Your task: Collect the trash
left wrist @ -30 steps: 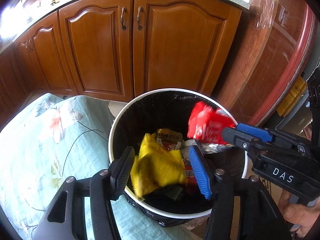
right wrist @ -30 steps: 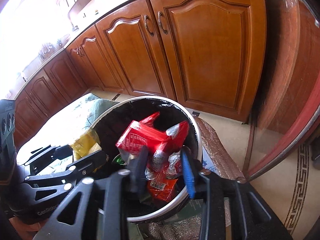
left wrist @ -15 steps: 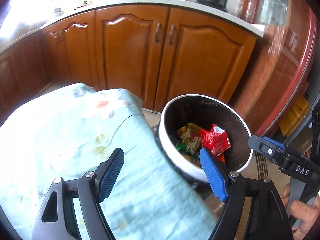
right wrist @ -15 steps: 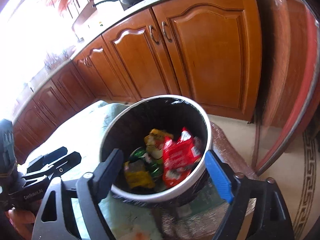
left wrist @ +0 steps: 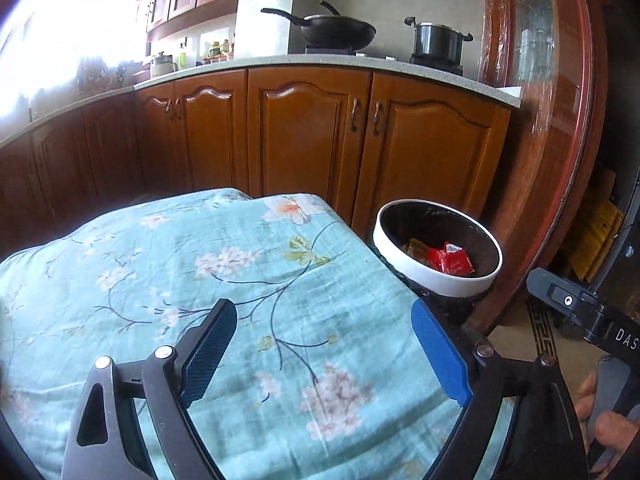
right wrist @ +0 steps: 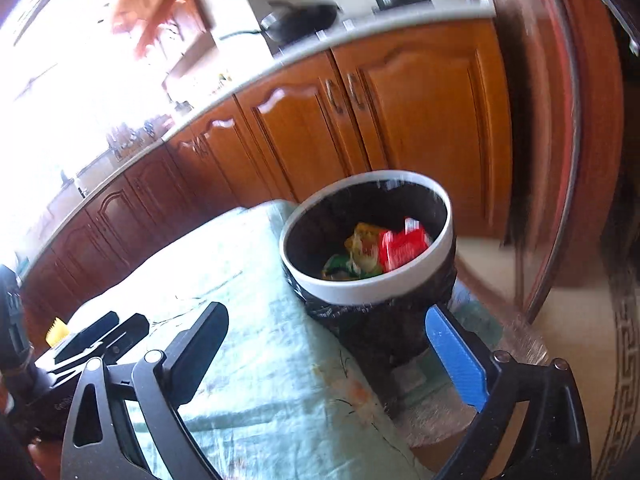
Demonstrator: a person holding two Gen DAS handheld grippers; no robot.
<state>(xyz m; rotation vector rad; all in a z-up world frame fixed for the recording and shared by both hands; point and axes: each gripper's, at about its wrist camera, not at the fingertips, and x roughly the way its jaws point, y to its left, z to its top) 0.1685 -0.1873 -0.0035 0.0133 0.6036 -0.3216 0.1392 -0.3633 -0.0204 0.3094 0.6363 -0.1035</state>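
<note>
A white-rimmed trash bin (left wrist: 440, 286) with a black liner stands just past the table's right edge. Inside it lie a red wrapper (left wrist: 450, 260) and a yellow wrapper (left wrist: 416, 248). My left gripper (left wrist: 324, 350) hovers over the floral cloth, short of the bin; its jaws are opening with nothing between them. In the right wrist view the bin (right wrist: 360, 292) holds the red wrapper (right wrist: 402, 246), the yellow wrapper (right wrist: 362, 240) and a green one (right wrist: 340, 264). My right gripper (right wrist: 328, 354) is back from the bin, its jaws opening and empty.
A light blue floral cloth (left wrist: 240, 264) covers the table. Brown cabinets (left wrist: 304, 136) run behind, with a wok (left wrist: 336, 32) and a pot (left wrist: 438, 42) on the counter. A glass-panelled wooden frame (left wrist: 560, 160) stands right of the bin. A small yellow thing (right wrist: 58, 330) sits near the left gripper (right wrist: 100, 336).
Both grippers were over the bin, the left with a yellow wrapper and the right with a red one. Both wrappers now lie in the bin; the grippers opened wide and pulled back over the table.
</note>
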